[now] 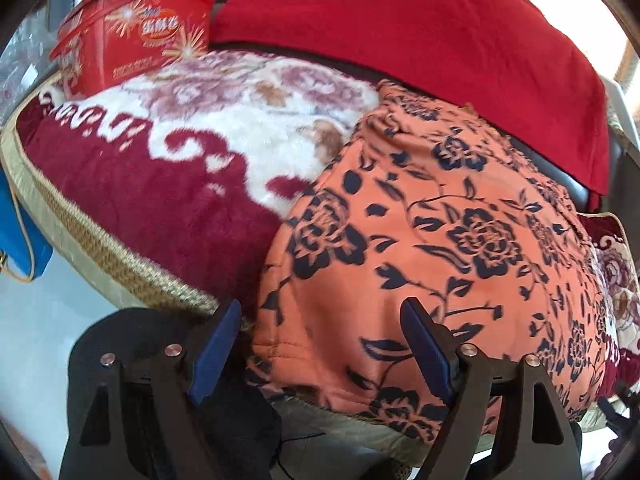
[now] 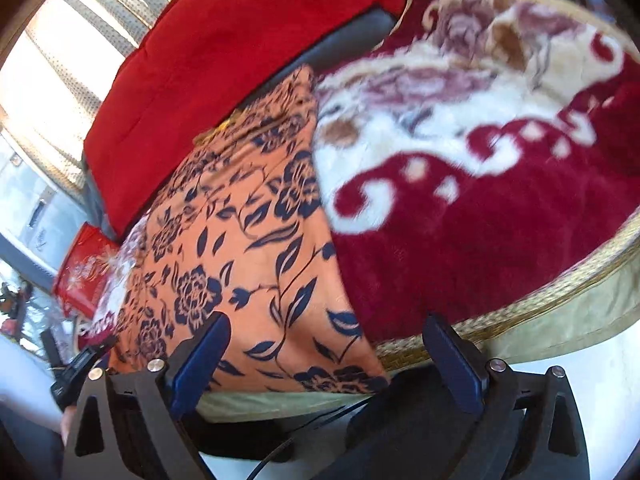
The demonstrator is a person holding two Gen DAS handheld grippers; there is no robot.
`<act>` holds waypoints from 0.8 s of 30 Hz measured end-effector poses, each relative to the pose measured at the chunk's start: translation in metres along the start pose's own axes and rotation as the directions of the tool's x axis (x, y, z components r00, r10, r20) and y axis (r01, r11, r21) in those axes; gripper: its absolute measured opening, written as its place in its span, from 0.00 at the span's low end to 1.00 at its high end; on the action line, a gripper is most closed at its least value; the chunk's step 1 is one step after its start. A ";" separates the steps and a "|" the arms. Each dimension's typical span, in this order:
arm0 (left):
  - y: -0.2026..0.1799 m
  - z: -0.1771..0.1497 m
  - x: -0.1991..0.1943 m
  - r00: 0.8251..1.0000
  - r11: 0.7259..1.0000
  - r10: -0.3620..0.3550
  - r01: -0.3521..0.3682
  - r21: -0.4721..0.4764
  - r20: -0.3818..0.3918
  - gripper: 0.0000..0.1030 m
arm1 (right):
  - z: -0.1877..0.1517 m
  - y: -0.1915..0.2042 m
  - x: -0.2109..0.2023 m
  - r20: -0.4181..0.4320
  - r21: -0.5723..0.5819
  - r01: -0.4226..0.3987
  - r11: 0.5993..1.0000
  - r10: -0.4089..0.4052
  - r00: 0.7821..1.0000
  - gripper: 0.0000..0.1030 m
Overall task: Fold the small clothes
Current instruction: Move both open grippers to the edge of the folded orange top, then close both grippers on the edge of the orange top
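An orange garment with dark blue flowers lies spread flat on a plush dark-red and white blanket. My left gripper hovers open over the garment's near hem, its blue pads wide apart and nothing pressed between them. In the right wrist view the same garment runs from the near edge toward the back. My right gripper stands open above its near right corner, where the cloth meets the blanket. A black piece of the other gripper shows low at the left.
A red folded cloth lies behind the garment. At the back left stands a red printed box, and a blue bag hangs at the left edge. The blanket's woven gold trim marks the near edge. A black cable runs below.
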State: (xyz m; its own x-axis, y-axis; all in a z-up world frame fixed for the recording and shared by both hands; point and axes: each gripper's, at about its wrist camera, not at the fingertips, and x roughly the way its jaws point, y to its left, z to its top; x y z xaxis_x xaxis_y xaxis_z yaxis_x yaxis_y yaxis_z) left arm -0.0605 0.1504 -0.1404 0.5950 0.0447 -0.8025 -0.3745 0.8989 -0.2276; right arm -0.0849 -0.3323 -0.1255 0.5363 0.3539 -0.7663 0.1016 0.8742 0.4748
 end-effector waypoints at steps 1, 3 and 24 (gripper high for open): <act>0.003 0.000 0.001 1.000 1.000 0.003 -0.003 -0.004 -0.005 0.80 | -0.001 -0.002 0.004 -0.017 0.010 0.001 1.000 -0.001 1.000 0.89; 0.012 -0.001 0.001 1.000 1.000 0.022 -0.022 -0.019 -0.014 0.80 | -0.005 -0.007 0.011 -0.041 0.035 -0.011 0.999 0.012 0.999 0.87; 0.040 -0.012 0.024 0.995 0.998 0.024 -0.030 -0.054 -0.101 0.80 | -0.026 -0.033 0.022 -0.085 0.154 -0.082 0.985 0.096 0.992 0.45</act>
State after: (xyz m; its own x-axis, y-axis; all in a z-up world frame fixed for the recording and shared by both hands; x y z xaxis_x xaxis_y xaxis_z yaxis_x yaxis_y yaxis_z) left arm -0.0698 0.1816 -0.1755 0.5110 0.0226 -0.8593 -0.4302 0.8722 -0.2329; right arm -0.0986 -0.3449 -0.1694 0.4705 0.4634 -0.7509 0.1848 0.7804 0.5974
